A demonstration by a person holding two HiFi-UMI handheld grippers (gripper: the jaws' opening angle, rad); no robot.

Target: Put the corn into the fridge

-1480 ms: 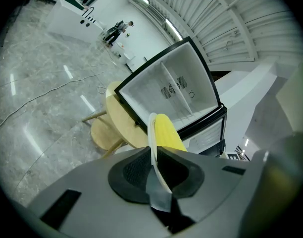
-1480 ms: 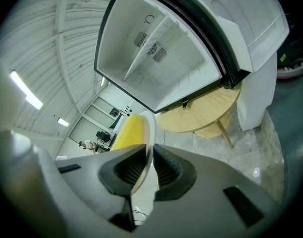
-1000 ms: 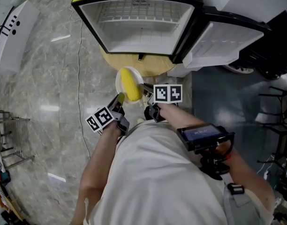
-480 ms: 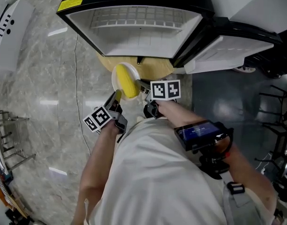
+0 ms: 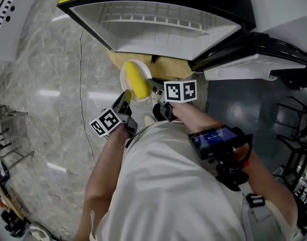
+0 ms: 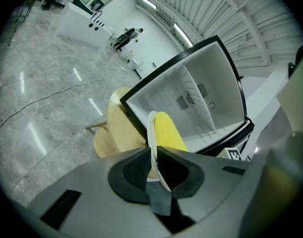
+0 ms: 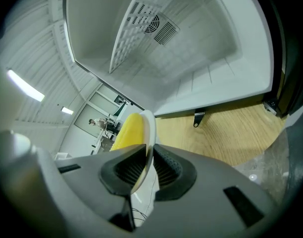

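Left claw (image 6: 154, 165): I pinch it narrow on the rim of the white plate (image 6: 151, 125);
Right claw (image 7: 145, 168): clamped on the opposite rim; together my claws hold the plate in the air;
Corn (image 5: 139, 86): lies on the plate between my claws, outside the fridge (image 5: 158, 31);
Edges: fridge mouth open just ahead; door (image 5: 249, 67) swung to my right;
Surface: wooden bench (image 7: 230, 133) under the fridge; grey marbled floor (image 5: 43, 84) around

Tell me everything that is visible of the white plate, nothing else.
The plate is small, round, white and thin-rimmed. It is held in the air before the open fridge. The left gripper is shut on its rim at one side, the right gripper at the opposite side. A yellow corn cob lies on it.
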